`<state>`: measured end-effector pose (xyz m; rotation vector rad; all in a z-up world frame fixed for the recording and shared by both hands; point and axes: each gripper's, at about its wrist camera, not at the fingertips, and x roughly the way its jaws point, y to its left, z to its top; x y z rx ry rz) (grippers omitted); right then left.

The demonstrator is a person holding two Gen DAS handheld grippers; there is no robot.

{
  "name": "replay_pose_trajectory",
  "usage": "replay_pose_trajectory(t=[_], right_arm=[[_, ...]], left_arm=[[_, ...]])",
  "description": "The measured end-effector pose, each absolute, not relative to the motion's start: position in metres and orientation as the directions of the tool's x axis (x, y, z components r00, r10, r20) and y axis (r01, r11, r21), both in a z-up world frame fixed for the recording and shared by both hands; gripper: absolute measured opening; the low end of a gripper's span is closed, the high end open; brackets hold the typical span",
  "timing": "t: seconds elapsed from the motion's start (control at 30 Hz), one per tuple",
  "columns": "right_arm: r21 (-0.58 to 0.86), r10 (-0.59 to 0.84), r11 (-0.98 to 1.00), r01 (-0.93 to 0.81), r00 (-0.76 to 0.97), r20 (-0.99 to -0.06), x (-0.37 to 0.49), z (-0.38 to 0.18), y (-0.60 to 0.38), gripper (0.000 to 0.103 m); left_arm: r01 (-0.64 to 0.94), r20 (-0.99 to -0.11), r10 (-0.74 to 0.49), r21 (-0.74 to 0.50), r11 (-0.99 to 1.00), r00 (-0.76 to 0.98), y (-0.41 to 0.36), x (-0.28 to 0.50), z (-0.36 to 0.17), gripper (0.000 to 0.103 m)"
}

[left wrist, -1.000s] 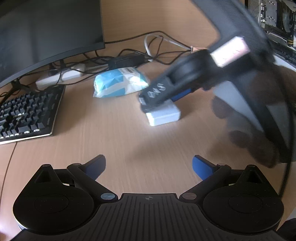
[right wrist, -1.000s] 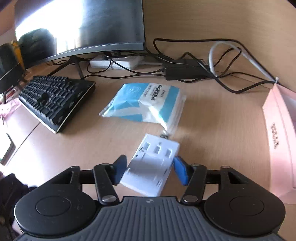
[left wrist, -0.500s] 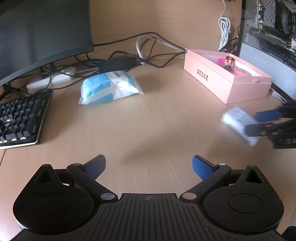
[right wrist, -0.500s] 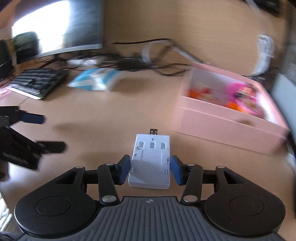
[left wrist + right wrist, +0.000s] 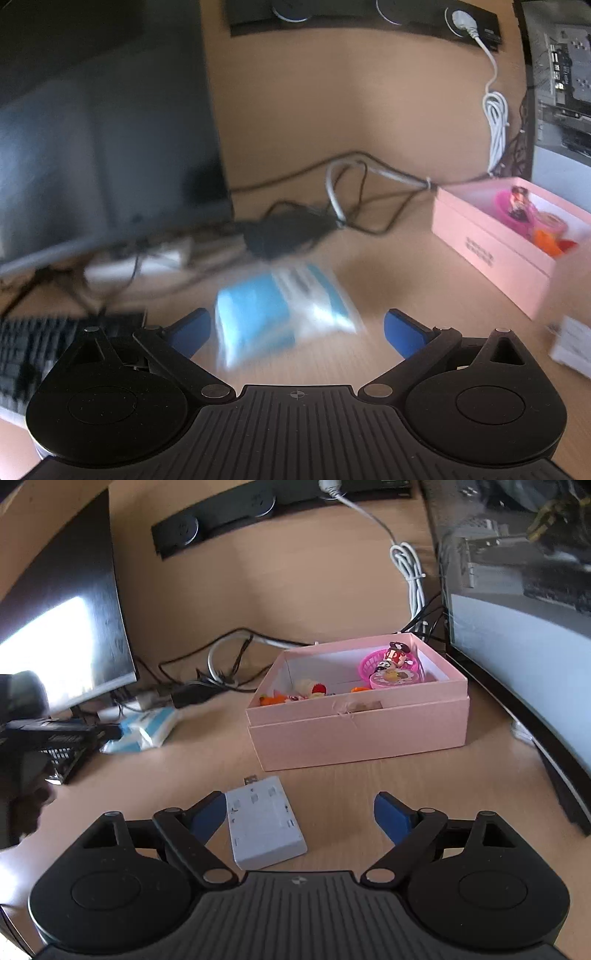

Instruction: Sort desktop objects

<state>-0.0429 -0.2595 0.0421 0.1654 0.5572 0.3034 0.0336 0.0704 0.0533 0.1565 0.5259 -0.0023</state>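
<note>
1. Two tools show. The right tool (image 5: pixel 300 814) fills the bottom of its frame with its jaws opening, already wide.
2. One white USB hub (image 5: pixel 264 821) lies flat on the surface (image 5: pixel 332 782) between the right tool's jaws. It sits just beside the left blue pad; whether they touch I cannot tell. The right pad is clear of it.
3. One open pink box (image 5: pixel 360 725) stands at centre frame, just beyond the hub, with several small toys inside.
4. The left tool (image 5: pixel 297 328) has its jaws wide, gripping nothing.
5. One blue-and-white packet (image 5: pixel 284 314), blurred, lies on the surface just ahead of the left tool, at centre frame.
6. One monitor (image 5: pixel 99 147) stands upper left, one keyboard (image 5: pixel 26 347) lower left.
</note>
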Motion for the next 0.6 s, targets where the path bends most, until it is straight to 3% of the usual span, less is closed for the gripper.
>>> replay_pose_trajectory(t=[0.13,0.33,0.4,0.5,0.6], right_arm=[[0.282,0.346,0.931,-0.232,0.808,-0.477,-0.041,0.04,-0.268,0.098],[0.363,0.375,0.907,-0.215,0.806,-0.458,-0.039,0.037,-0.281,0.101],[0.387,0.382,0.898,-0.209,0.807,-0.45,-0.038,0.037,-0.285,0.102],[0.408,0.388,0.891,-0.201,0.804,-0.451,-0.037,0.035,-0.287,0.103],[0.406,0.389,0.891,-0.201,0.799,-0.459,-0.035,0.035,-0.286,0.103]], left_arm=[[0.068,-0.499,0.042,0.2,0.977,0.866,0.075,0.077,0.052,0.103],[0.085,-0.643,-0.018,0.073,0.994,0.766,0.094,0.115,0.03,0.103],[0.112,-0.671,-0.079,0.007,0.994,0.738,0.085,0.101,0.028,0.103],[0.277,-0.708,-0.248,-0.076,0.958,0.661,0.06,0.073,0.031,0.103],[0.321,-0.701,-0.204,0.037,0.946,0.684,0.031,0.051,0.036,0.103]])
